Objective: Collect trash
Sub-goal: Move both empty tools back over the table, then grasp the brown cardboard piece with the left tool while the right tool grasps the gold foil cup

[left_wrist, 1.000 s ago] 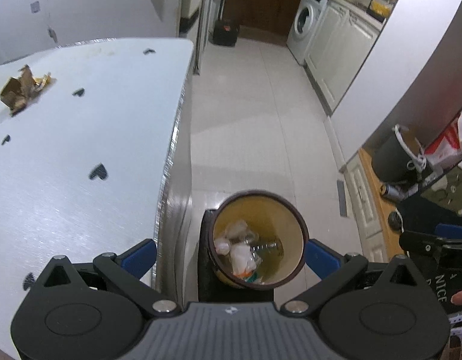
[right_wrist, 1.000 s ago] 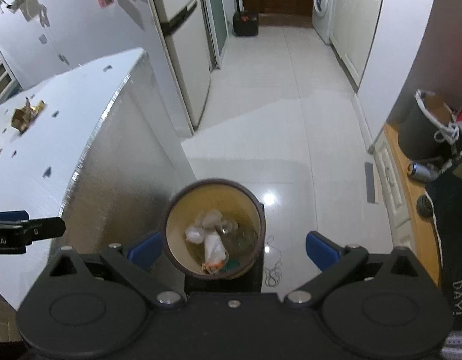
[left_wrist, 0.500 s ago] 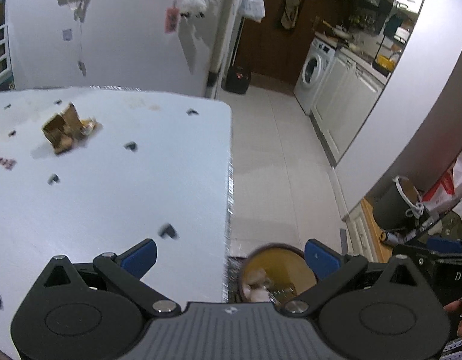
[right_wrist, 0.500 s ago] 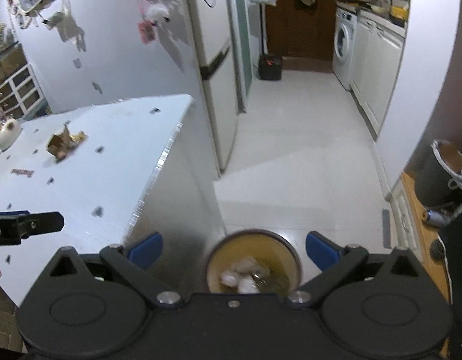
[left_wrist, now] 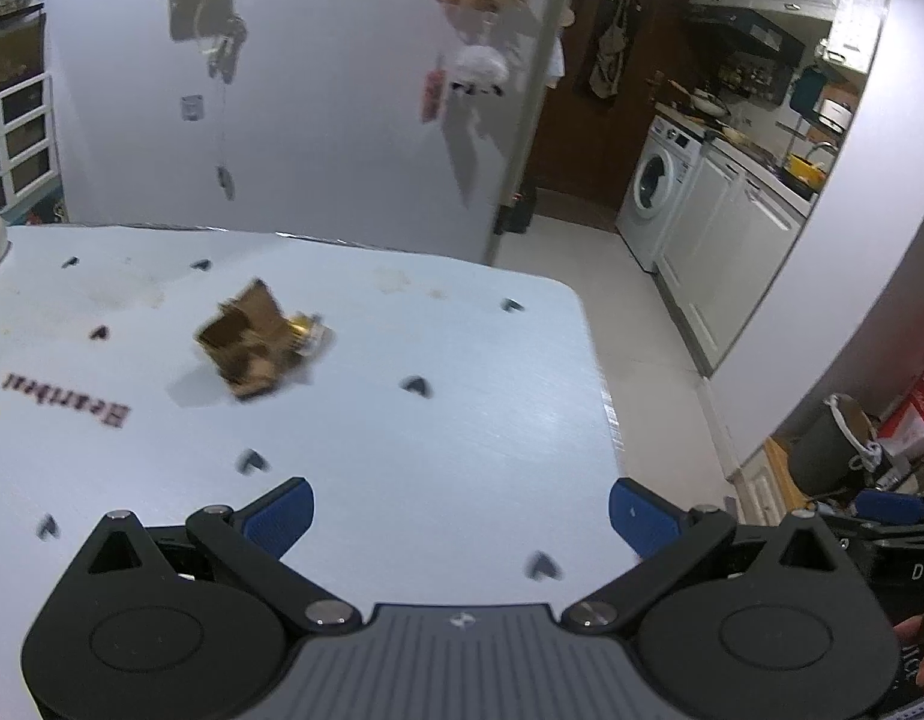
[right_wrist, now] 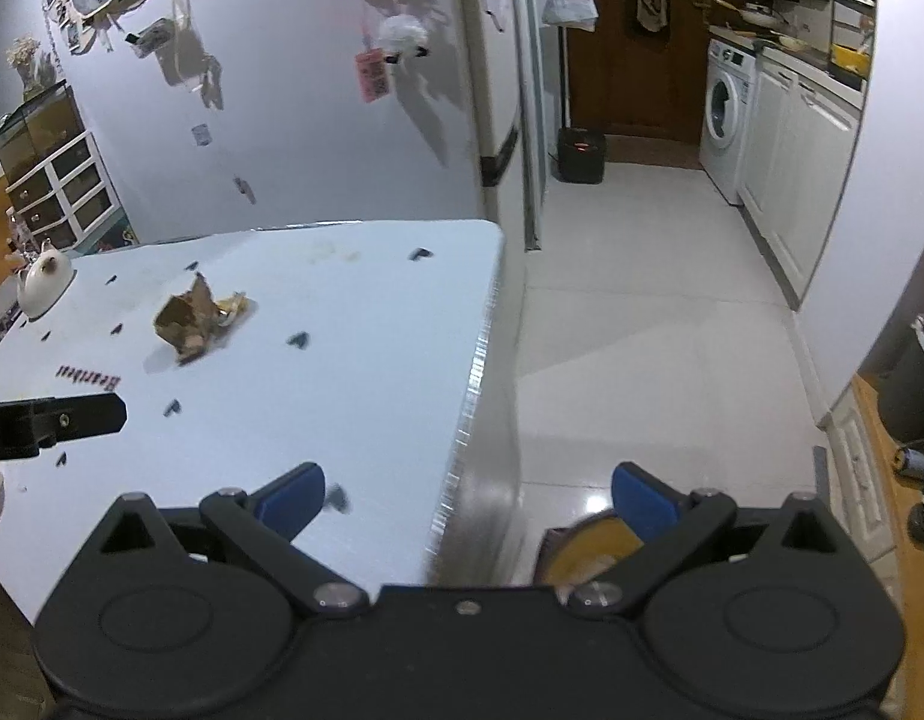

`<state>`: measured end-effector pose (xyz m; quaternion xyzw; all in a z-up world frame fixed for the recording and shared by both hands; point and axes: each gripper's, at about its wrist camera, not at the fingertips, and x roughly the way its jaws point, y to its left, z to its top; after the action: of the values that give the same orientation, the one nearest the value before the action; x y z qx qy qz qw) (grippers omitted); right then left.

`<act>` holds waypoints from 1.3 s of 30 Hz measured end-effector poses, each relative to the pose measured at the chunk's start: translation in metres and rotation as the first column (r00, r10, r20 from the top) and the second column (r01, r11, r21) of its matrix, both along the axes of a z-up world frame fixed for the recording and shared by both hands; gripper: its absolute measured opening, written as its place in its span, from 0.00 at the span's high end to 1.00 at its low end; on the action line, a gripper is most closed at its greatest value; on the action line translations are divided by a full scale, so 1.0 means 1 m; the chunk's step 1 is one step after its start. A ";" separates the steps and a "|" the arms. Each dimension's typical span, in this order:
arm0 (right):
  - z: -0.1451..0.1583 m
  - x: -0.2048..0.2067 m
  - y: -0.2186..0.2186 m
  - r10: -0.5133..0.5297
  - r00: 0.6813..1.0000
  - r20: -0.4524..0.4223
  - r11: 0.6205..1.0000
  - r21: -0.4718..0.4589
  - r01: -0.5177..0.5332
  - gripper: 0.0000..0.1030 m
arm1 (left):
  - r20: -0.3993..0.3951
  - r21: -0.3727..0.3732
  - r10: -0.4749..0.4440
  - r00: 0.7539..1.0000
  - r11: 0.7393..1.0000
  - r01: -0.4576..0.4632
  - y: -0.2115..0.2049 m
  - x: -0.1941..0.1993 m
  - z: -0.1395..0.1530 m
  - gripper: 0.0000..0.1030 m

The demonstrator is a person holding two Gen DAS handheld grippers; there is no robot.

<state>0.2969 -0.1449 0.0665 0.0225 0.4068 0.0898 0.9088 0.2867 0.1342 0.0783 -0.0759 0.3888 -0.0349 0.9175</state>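
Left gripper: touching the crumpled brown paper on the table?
Apart. In the left wrist view the left gripper is open, with bare table between it and the crumpled brown paper.

Left gripper (left_wrist: 460, 513) and right gripper (right_wrist: 468, 495) both gape wide, empty.

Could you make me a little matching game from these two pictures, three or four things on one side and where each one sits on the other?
Things:
1. crumpled brown wrapper
2. yellow-lined bin
3. washing machine
4. white teapot

Places:
A. on the floor beside the table, just past its edge
B. far down the room, under the kitchen counter
C. at the table's far left edge
D. out on the tabletop, ahead of both open grippers

Pairs: 1-D, 2-A, 3-B, 4-C
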 end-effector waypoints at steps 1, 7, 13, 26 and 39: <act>0.000 0.003 0.009 0.004 1.000 0.003 1.000 0.002 -0.004 0.00 | 0.002 0.002 0.008 1.000 1.000 -0.008 0.011 0.004 0.000 0.00; 0.000 0.035 0.071 0.048 0.999 0.015 0.999 0.002 -0.048 0.00 | 0.021 0.023 0.047 0.999 0.999 -0.047 0.065 0.029 -0.002 0.00; 0.002 0.081 0.125 0.111 0.993 0.038 0.994 -0.019 -0.111 0.00 | 0.042 0.038 0.055 0.998 0.998 -0.057 0.107 0.071 -0.017 0.00; 0.004 0.211 0.202 0.182 0.981 0.068 0.982 -0.069 -0.178 0.00 | 0.033 -0.045 0.161 0.986 0.986 -0.159 0.166 0.175 -0.087 0.01; -0.067 0.285 0.243 0.190 0.980 -0.060 0.981 -0.017 -0.192 0.00 | -0.083 -0.087 0.221 0.972 0.970 -0.228 0.201 0.222 -0.151 0.46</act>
<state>0.5816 0.0978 -0.0006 -0.0245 0.4343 0.1712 0.8840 0.5090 0.3350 -0.0723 -0.1644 0.4088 0.0535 0.8961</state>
